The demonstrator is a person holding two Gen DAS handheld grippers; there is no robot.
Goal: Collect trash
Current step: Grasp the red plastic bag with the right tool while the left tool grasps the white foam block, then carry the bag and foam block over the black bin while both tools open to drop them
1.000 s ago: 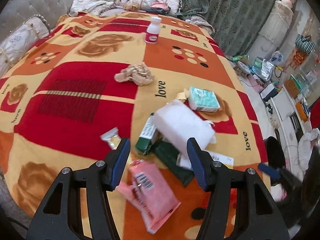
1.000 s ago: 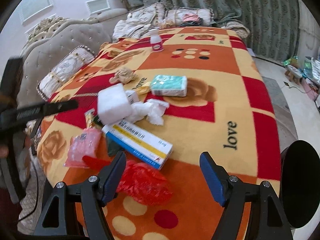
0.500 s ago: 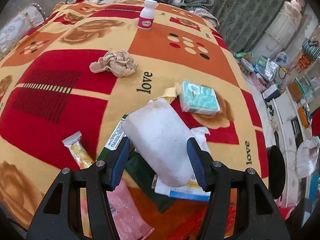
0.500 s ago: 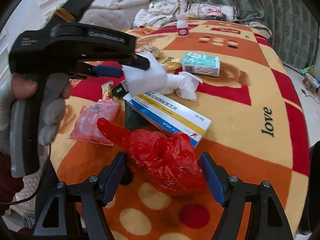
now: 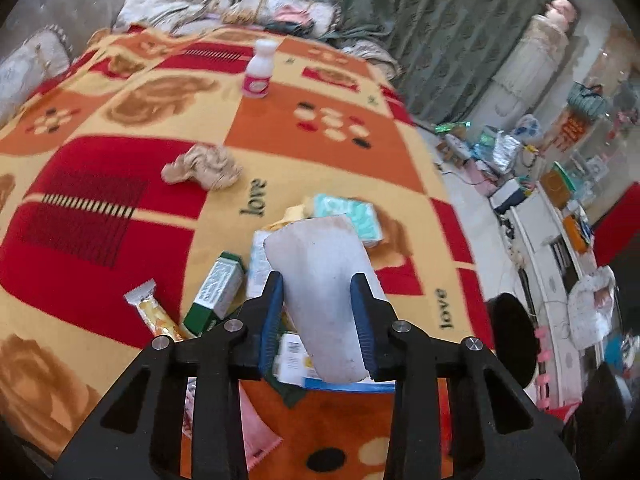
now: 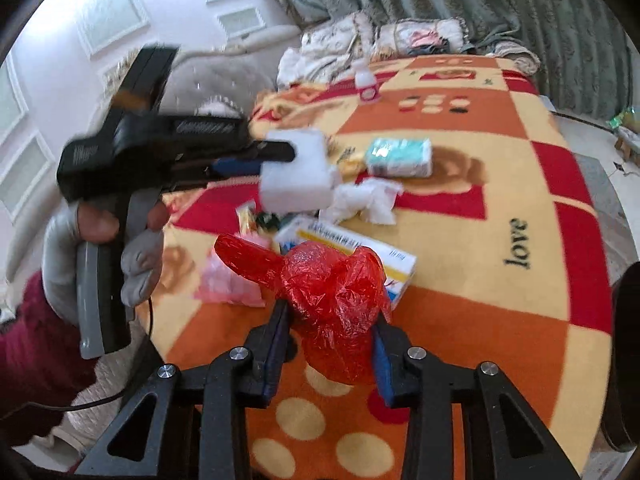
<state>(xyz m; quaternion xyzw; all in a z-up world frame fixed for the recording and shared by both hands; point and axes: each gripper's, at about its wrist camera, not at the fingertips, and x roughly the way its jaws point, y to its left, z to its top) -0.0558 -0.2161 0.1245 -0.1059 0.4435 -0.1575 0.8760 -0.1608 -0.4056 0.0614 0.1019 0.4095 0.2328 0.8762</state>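
Note:
My left gripper (image 5: 319, 314) has its jaws closing, and its blue pads (image 5: 273, 312) press both sides of a white foam block (image 5: 320, 276) held a little above the patterned blanket (image 5: 100, 208). The right wrist view shows the same block (image 6: 296, 176) in that gripper (image 6: 276, 156), held by a gloved hand (image 6: 136, 256). My right gripper (image 6: 330, 340) is also closing, its pads against a crumpled red plastic bag (image 6: 336, 300) near the bed's front edge. The bag hides part of a blue and yellow medicine box (image 6: 392, 260).
Litter on the blanket: a green carton (image 5: 216, 292), a snack wrapper (image 5: 154, 314), a pink packet (image 5: 256, 432), a teal tissue pack (image 5: 348, 220), white tissue (image 6: 368, 200), crumpled beige paper (image 5: 204, 166) and a white bottle (image 5: 260, 70). A dark round object (image 5: 514, 340) stands beside the bed.
Both grippers came forward over their items with jaws wide, then narrowed onto them. The foam block now sits raised in the left gripper; the red bag is squeezed in the right.

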